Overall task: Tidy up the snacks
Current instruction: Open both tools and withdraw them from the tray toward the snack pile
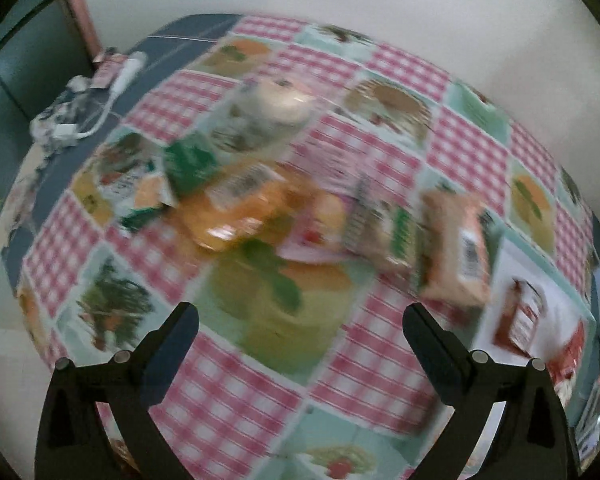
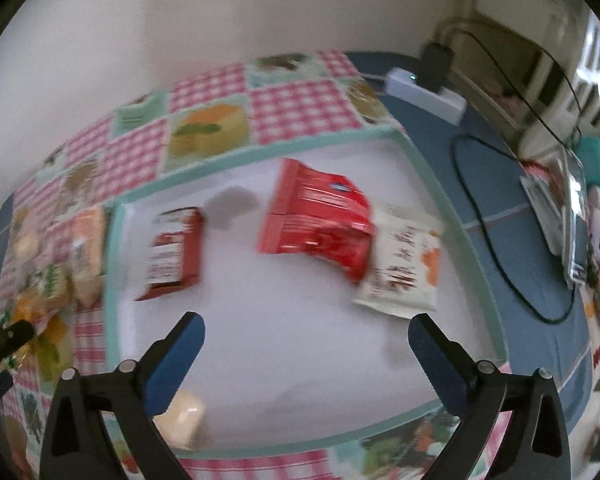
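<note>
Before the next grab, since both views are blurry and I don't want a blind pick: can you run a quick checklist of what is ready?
1. Left gripper open with nothing between its fingers: ok.
2. Right gripper open and empty: ok.
3. Tray has bare white floor for more snacks: ok; the red packet, white packet and small dark red packet leave its near part free.
4. Snacks left on the tablecloth: ok; an orange packet and green packet lie ahead of the left gripper.
5. Which loose packet lies on top in that pile: cannot tell, too blurred.
</note>
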Demonstrator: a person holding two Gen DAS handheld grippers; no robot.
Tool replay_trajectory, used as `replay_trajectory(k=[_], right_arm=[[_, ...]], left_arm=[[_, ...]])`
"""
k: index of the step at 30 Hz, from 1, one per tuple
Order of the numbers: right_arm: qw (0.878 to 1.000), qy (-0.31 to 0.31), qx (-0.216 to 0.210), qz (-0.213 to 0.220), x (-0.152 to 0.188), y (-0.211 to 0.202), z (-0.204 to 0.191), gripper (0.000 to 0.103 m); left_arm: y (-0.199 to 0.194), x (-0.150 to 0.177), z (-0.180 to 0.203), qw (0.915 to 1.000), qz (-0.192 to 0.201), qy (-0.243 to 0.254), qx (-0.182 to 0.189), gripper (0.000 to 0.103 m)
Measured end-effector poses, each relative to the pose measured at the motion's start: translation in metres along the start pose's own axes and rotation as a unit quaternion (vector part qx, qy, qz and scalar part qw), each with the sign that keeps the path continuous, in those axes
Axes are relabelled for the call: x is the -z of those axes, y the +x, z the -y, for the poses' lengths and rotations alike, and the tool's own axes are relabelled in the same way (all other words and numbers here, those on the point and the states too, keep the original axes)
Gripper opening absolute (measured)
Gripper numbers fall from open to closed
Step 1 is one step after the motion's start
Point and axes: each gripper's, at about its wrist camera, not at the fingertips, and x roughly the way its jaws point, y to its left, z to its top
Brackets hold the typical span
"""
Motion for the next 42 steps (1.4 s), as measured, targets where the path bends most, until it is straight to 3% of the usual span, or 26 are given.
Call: replay_trajectory(k=[8,16,24,28,42], right_arm=[[0.998,-0.051,-0.038,0.018,0.007,-0.012,-0.052,0.103],[0.996,-0.079,-0.042,0.002,0.019,-0.005,-0.080,0.103],[0.995,-0.094,-0.037,0.007,0.027,-0.005,-0.100,0.103],[0.993,-0.102,-0.054,0.012,0.029,-0.007,-0.110,0.103],[0.989,-0.128,-0.071,0.028,0.021,-0.010,-0.149,0.103]], left_arm=[[-0.003,-0.029,-0.053,0.9980,0.031,-0.034,-0.042,0.102],[-0.001,-0.047,-0.086,0.9949,0.050,-0.015,-0.086,0.102],[0.002,-0.058,-0.103,0.9938,0.056,0.013,-0.095,0.102],[0.006,-0.061,-0.114,0.9954,0.045,0.014,-0.083,0.102],[0.035,-0.072,-0.169,0.9976,-0.007,-0.068,-0.005,0.102]])
